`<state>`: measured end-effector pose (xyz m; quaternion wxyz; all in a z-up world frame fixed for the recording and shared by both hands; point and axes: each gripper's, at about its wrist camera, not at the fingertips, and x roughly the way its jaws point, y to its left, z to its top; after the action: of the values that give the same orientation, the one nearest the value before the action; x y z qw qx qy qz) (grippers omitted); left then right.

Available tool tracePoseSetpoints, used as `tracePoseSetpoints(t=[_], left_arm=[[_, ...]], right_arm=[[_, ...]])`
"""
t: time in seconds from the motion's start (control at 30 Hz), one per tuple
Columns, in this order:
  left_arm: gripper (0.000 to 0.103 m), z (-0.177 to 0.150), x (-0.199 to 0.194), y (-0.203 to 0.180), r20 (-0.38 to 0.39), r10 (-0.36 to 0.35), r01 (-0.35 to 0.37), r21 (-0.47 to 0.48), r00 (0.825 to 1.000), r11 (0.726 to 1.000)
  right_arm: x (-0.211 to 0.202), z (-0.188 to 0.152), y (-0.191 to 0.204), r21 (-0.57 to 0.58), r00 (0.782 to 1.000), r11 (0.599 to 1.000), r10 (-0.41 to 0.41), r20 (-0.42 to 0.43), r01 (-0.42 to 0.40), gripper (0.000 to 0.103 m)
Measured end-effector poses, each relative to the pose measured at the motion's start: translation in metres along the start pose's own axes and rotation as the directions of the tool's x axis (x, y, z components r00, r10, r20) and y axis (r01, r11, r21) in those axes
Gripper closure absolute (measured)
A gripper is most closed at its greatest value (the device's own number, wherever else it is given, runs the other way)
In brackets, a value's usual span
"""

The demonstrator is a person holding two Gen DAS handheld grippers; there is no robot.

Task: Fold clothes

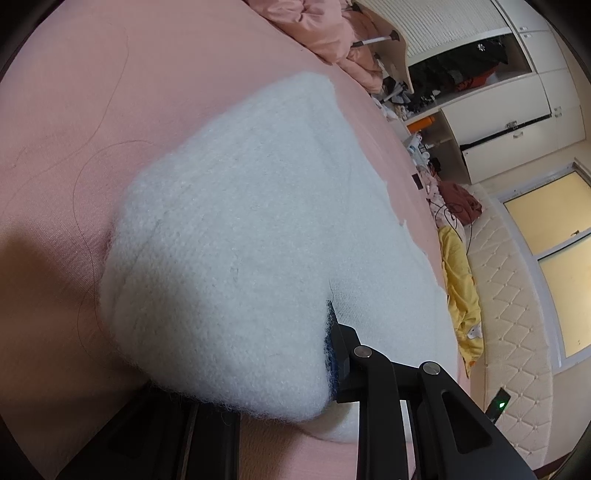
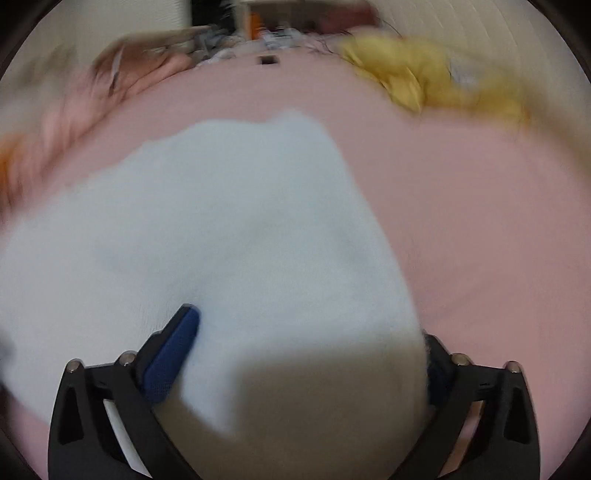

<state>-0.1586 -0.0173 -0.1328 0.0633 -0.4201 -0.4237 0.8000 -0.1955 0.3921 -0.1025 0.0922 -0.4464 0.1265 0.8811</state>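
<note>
A fuzzy white knit garment (image 1: 240, 229) lies folded on the pink bed sheet (image 1: 74, 110). In the left wrist view its thick near edge bulges over my left gripper (image 1: 258, 369); only the right finger (image 1: 343, 354) shows, pressed against the knit, and the left finger is hidden under the fabric. In the right wrist view, which is motion-blurred, the garment (image 2: 221, 221) fills the space between the wide-apart fingers of my right gripper (image 2: 310, 339). The blue pad of its left finger (image 2: 173, 354) rests on the cloth and the right finger (image 2: 439, 365) sits at the garment's right edge.
A rumpled pink duvet (image 1: 325, 26) lies at the far end of the bed. A yellow garment (image 2: 424, 77) lies at the bed's edge, also visible in the left wrist view (image 1: 458, 280). Beyond stand a cluttered white cabinet (image 1: 498, 96) and a quilted cream bench (image 1: 517, 314).
</note>
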Motion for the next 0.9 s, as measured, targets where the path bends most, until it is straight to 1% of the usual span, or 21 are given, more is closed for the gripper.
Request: tracePoseSetpoints(t=[0.07, 0.1, 0.13, 0.17, 0.2, 0.23, 0.3, 0.33, 0.37, 0.4, 0.43, 0.5, 0.57, 0.67, 0.77, 0.83, 0.9], left_arm=[[0.081, 0.001, 0.0, 0.001, -0.005, -0.007, 0.006, -0.008, 1.0, 1.0], [0.081, 0.002, 0.001, 0.0, -0.006, -0.008, 0.008, -0.01, 1.0, 1.0], [0.081, 0.001, 0.001, 0.0, -0.004, -0.007, 0.007, -0.008, 1.0, 1.0], [0.081, 0.002, 0.001, 0.0, -0.003, -0.005, 0.005, -0.006, 1.0, 1.0], [0.081, 0.002, 0.001, -0.001, -0.001, -0.004, 0.004, -0.004, 1.0, 1.0], [0.081, 0.002, 0.001, -0.002, 0.001, -0.002, 0.002, -0.002, 1.0, 1.0], [0.081, 0.002, 0.002, -0.003, 0.004, 0.0, 0.0, 0.0, 1.0, 1.0], [0.081, 0.002, 0.002, -0.003, 0.003, 0.0, 0.0, 0.0, 1.0, 1.0], [0.081, 0.002, 0.002, -0.003, 0.003, 0.001, -0.001, 0.0, 1.0, 1.0], [0.081, 0.003, 0.003, 0.001, 0.002, -0.002, 0.002, 0.001, 1.0, 1.0], [0.081, 0.003, 0.002, -0.002, 0.003, 0.0, 0.0, 0.001, 1.0, 1.0], [0.081, 0.002, 0.002, -0.002, 0.003, 0.0, 0.0, -0.001, 1.0, 1.0], [0.081, 0.003, 0.003, 0.001, -0.003, -0.005, 0.005, -0.005, 1.0, 1.0], [0.081, 0.004, 0.002, 0.003, -0.012, -0.008, 0.008, -0.017, 1.0, 1.0], [0.081, 0.004, 0.0, 0.004, -0.012, -0.01, 0.009, -0.041, 1.0, 0.999], [0.081, 0.004, -0.003, 0.004, -0.008, -0.016, 0.015, -0.061, 1.0, 0.998], [0.081, 0.003, -0.005, -0.002, 0.001, 0.003, -0.003, -0.051, 1.0, 0.999]], right_arm=[[-0.014, 0.004, 0.0, 0.017, 0.999, 1.0, -0.012, 0.038, 0.011, 0.002], [-0.03, 0.001, 0.006, -0.018, 0.992, 0.999, -0.034, 0.118, 0.036, 0.004], [-0.045, -0.003, 0.012, -0.051, 0.98, 0.997, -0.048, 0.195, 0.059, 0.004], [-0.056, -0.007, 0.019, -0.085, 0.968, 0.995, -0.037, 0.248, 0.06, 0.004], [-0.064, -0.011, 0.03, -0.133, 0.96, 0.99, -0.012, 0.279, 0.051, 0.004], [-0.064, -0.013, 0.041, -0.18, 0.964, 0.983, 0.008, 0.264, 0.041, 0.004], [-0.045, -0.015, 0.057, -0.264, 0.981, 0.964, 0.018, 0.192, 0.034, 0.004], [-0.021, -0.019, 0.069, -0.312, 0.995, 0.949, -0.024, 0.092, 0.052, 0.003], [-0.016, -0.019, 0.071, -0.325, 0.994, 0.942, -0.053, 0.091, 0.08, 0.0], [-0.019, -0.02, 0.071, -0.321, 0.993, 0.943, -0.06, 0.105, 0.091, 0.0], [-0.018, -0.018, 0.07, -0.314, 0.994, 0.945, -0.064, 0.092, 0.09, 0.0], [-0.023, -0.019, 0.067, -0.307, 0.995, 0.949, -0.046, 0.084, 0.069, 0.0], [-0.037, -0.02, 0.063, -0.286, 0.997, 0.957, -0.033, 0.069, 0.052, 0.001], [-0.049, -0.011, 0.053, -0.232, 0.999, 0.973, 0.008, 0.041, 0.001, 0.001], [-0.07, -0.016, 0.052, -0.202, 0.996, 0.977, 0.082, 0.03, -0.075, 0.001], [-0.07, -0.02, 0.048, -0.183, 0.996, 0.98, 0.085, 0.036, -0.077, 0.001], [-0.067, -0.023, 0.037, -0.133, 0.996, 0.988, 0.087, 0.024, -0.083, 0.001]])
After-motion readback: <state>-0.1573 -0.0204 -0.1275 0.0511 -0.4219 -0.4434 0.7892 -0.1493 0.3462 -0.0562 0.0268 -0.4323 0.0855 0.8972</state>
